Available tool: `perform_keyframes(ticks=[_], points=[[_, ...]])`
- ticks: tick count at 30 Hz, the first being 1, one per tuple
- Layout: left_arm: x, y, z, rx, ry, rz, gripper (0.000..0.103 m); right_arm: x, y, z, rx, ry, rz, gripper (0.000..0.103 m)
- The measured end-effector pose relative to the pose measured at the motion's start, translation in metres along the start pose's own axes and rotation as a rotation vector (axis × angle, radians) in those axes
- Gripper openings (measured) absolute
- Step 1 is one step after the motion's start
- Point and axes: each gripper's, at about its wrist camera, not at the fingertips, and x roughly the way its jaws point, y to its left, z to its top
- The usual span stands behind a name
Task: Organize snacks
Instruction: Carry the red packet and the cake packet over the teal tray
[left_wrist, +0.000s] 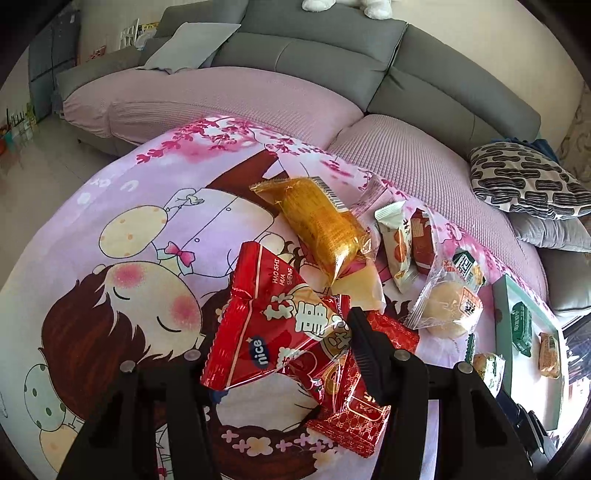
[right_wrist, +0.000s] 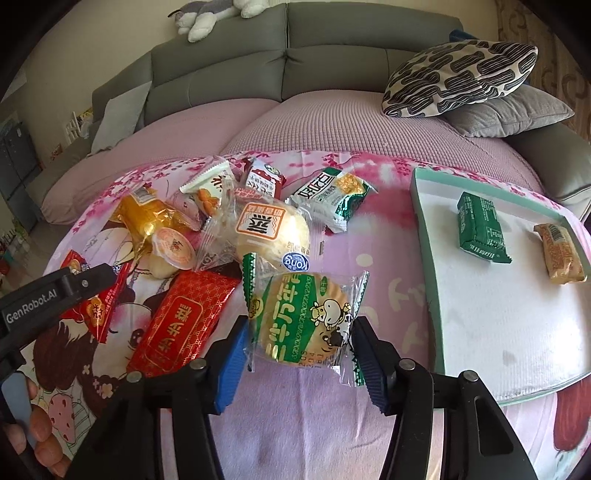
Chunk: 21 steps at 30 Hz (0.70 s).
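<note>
While my left gripper (left_wrist: 295, 354) pinches the crinkly red peanut bag (left_wrist: 273, 321), and my right gripper (right_wrist: 299, 354) clamps the round green biscuit pack (right_wrist: 304, 321), I fear both. Slick film may slide free before reaching the tray (right_wrist: 424, 236).

The right gripper (right_wrist: 297, 345) is black plastic with blue ribbed pads and round silver screws on its finger mounts. The left gripper (left_wrist: 280, 350) is also black, with the same silver screws, and its side carries white "GenRobot.AI" lettering. Bare fingers (right_wrist: 40, 430) wrap its handle.
</note>
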Motion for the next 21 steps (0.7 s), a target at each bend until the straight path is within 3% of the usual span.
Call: perform_keyframes(ticks=[8,21], points=[[-0.021,-0.013,0.004,0.019,-0.049,-0.031,0.058,-0.018,-0.005,0.003,0.006,-0.032,-0.008,0.059],[-0.027,-0.064,-0.002,0.124,-0.053,-0.079,0.058,-0.028,-0.033,0.004,0.069,-0.038,-0.024,0.059]])
